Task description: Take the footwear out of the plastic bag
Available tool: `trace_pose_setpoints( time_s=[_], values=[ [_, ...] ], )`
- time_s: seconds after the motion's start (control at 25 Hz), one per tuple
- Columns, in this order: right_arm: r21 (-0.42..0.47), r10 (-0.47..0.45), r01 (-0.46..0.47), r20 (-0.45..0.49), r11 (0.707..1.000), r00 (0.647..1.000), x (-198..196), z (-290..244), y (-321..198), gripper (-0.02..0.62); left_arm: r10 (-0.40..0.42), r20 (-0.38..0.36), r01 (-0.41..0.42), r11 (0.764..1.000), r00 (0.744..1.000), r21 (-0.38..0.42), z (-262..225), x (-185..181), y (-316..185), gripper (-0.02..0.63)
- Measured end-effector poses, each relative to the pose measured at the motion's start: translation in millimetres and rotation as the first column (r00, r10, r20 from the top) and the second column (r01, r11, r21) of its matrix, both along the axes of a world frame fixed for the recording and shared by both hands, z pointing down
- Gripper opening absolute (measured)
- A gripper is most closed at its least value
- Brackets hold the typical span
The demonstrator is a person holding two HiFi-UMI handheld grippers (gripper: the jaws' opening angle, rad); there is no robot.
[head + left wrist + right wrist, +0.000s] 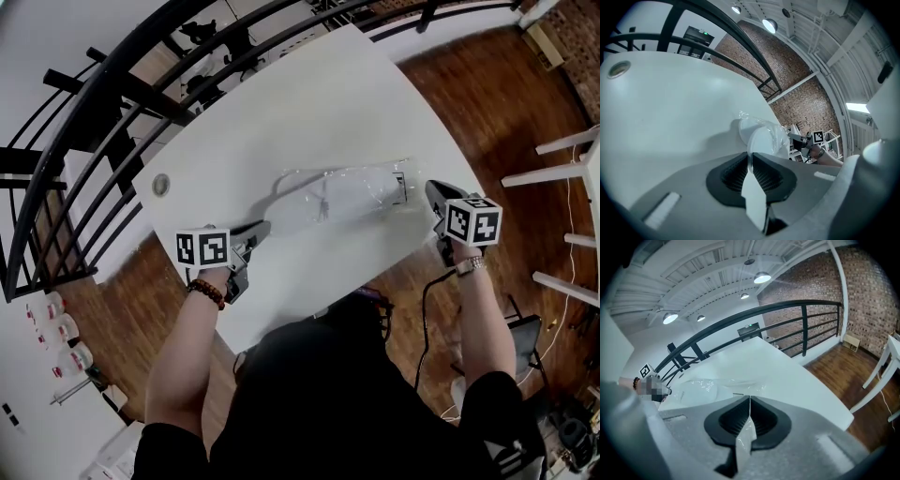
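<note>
– Left gripper (pixel 266 226), item one: we log its jaws pinched tight on the near-left end of the plastic bag (pixel 347 192). And the right gripper (pixel 431 188)?
– Item two: we find it clamped on the bag's right end, with clear film pressed thin between its jaws.
– Footwear?
– We list it as inside the bag: a white rounded shape (pixel 761 140) under the film, just beyond the left jaws. We cannot tell its kind, nor whether the white strip in those jaws is footwear or only bag.
– Location of the bag?
– We enter it as stretched between the two grippers, across the middle of the white table (pixel 309 103). Black railing (pixel 112 67) runs past the far edge, with wood floor (pixel 487 103) at right.
</note>
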State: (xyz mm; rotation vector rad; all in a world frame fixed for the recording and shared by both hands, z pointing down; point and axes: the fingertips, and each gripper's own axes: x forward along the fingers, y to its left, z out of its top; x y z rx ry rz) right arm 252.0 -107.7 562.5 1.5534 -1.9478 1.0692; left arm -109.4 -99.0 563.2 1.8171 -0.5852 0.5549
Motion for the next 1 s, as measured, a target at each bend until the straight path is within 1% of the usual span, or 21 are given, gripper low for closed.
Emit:
trace_pose_setpoints(
  time_s=[0.28,0.52,0.76,1.0],
  values=[
    [-0.002,0.044,-0.044,-0.028,0.999,0.999,11,6,6,-0.003,-0.092,-0.039,0.091,0.996,0.995,-0.006,-2,-28,7,0.051],
    [-0.010,0.107,-0.108,-0.050,0.994,0.993,24,8,14,-0.005,-0.187,-0.094,0.187,0.982,0.978,-0.012,-9,-62,18,0.048],
    [-0.008,0.164,-0.164,-0.061,0.986,0.985,41,9,19,-0.005,-0.294,-0.146,0.295,0.955,0.945,-0.014,-11,-94,27,0.046],
    [-0.009,0.205,-0.206,-0.073,0.978,0.976,50,10,23,-0.006,-0.386,-0.206,0.391,0.920,0.899,-0.018,-13,-122,36,0.043]
  ],
)
